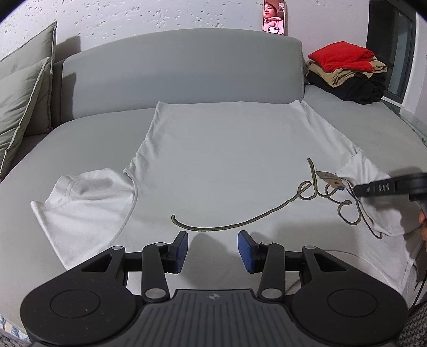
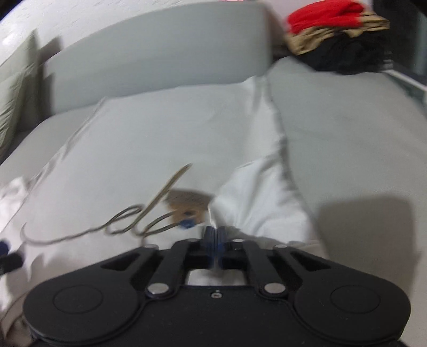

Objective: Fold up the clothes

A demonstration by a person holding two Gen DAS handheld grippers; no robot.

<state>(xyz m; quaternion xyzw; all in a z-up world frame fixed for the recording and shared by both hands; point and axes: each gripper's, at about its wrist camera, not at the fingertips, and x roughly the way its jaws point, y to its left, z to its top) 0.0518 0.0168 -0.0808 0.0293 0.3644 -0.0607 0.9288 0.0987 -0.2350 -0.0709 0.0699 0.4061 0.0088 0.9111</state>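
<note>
A white T-shirt [image 1: 213,160] with an olive script print [image 1: 240,223] lies spread on the grey sofa seat. Its left sleeve [image 1: 85,202] lies flat. My left gripper [image 1: 212,248] is open and empty, just above the shirt near its collar end. My right gripper [image 2: 214,232] is shut on the right sleeve [image 2: 256,197] and lifts it inward over the shirt body. It also shows at the right edge of the left wrist view [image 1: 359,190]. A brown paper tag [image 2: 186,205] lies beside the pinched cloth. The right wrist view is motion-blurred.
A stack of folded red, tan and black clothes [image 1: 347,72] sits at the back right of the sofa. Green cushions [image 1: 21,93] lean at the far left. A phone [image 1: 275,16] stands on the grey backrest [image 1: 173,66].
</note>
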